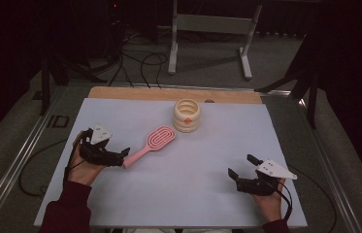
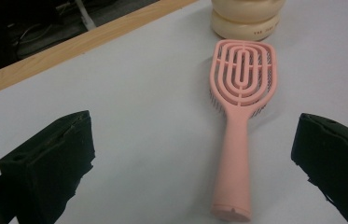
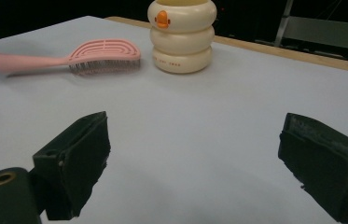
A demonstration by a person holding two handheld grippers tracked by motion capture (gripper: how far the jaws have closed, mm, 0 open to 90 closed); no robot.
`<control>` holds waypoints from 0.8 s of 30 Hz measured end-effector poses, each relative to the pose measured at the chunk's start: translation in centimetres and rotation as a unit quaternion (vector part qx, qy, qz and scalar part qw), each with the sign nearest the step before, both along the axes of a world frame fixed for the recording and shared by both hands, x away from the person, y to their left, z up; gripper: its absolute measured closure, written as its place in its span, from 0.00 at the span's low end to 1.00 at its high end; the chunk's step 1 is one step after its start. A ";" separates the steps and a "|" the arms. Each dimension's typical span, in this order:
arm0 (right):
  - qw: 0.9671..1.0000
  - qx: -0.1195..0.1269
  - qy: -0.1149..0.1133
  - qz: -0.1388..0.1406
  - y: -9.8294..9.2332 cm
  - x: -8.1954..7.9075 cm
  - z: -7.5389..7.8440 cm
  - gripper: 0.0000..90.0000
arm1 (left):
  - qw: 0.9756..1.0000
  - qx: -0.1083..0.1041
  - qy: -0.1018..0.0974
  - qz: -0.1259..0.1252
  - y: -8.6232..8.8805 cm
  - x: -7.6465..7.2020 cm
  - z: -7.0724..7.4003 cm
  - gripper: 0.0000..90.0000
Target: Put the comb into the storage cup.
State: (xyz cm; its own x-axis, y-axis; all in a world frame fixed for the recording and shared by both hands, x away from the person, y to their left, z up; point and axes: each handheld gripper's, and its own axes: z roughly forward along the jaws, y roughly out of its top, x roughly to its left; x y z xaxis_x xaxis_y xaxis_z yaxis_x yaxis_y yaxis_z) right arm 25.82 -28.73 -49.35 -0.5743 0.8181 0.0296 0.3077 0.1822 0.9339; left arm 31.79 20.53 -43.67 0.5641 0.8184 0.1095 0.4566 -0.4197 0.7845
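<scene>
**Left gripper lined up on the brush handle**

In the high view, the brush lay at centre left of the frame, bristles down, its head toward the cup just beyond it and its handle slanting down-left. The left gripper sat at the handle's end, jaws apart, apparently placed there because the slim handle is the easiest part to pinch. The right gripper rested at lower right, jaws apart and holding nothing, well away from both things (probably waiting its turn). The table had nothing else on it.

In the left gripper view, the brush ran up the middle right of the frame, its handle end at the bottom between the two spread jaws but nearer the right one; neither jaw touched it. The cup stood at the top edge.

In the right gripper view, the jaws stood wide at the bottom corners over bare table, while the brush lay at upper left and the cup at top centre, near each other but apart.
</scene>
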 end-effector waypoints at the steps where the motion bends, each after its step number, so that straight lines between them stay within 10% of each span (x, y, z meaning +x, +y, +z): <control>1: 1.000 0.000 0.000 0.000 0.0 0.0 0.0 0.09 | 1.000 0.000 0.001 0.000 -0.1 0.1 0.0 0.00; 24: 1.000 -0.002 0.000 -0.002 0.0 0.0 0.0 0.09 | 0.999 0.029 0.034 -0.020 -2.3 2.5 -0.4 0.00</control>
